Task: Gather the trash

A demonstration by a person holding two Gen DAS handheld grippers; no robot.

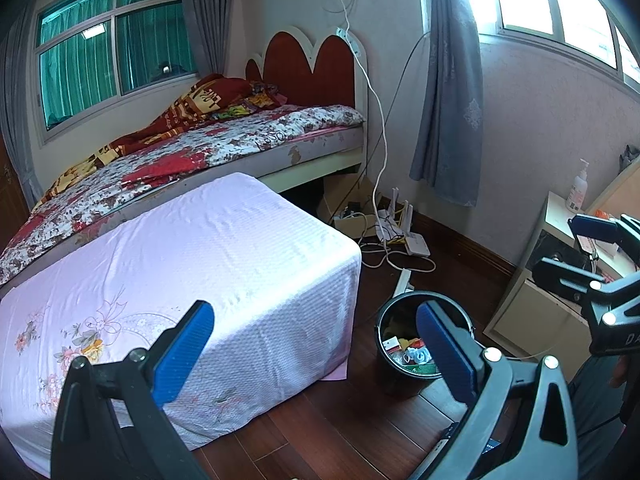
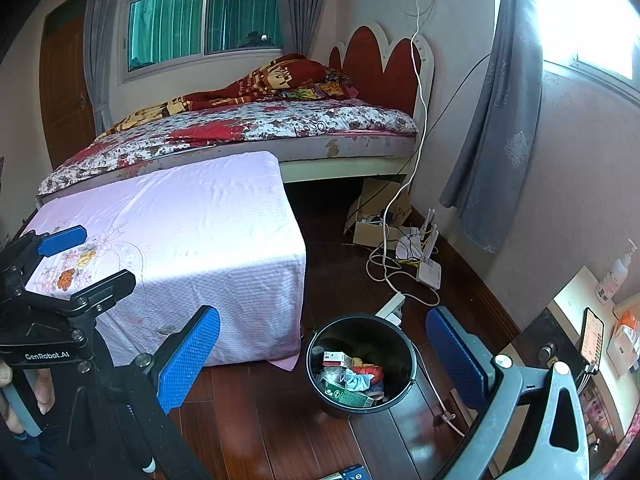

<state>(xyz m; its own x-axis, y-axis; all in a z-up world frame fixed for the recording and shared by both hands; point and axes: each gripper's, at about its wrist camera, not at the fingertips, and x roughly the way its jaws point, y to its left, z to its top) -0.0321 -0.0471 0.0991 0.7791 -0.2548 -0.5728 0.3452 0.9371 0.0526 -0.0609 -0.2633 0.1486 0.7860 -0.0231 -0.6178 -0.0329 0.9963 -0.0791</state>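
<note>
Fingers of both grippers spread empty, black bin (image 2: 360,364) of trash between covered table (image 2: 192,232) and cables (image 2: 396,264)

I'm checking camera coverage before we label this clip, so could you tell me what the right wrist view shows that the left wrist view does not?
Only the right wrist view shows the brown door and a lit phone standing on the side cabinet. Only the left wrist view shows the right gripper from outside. Both show the black trash bucket holding trash, the pink covered table, the bed, the floor cables and a pump bottle.
</note>
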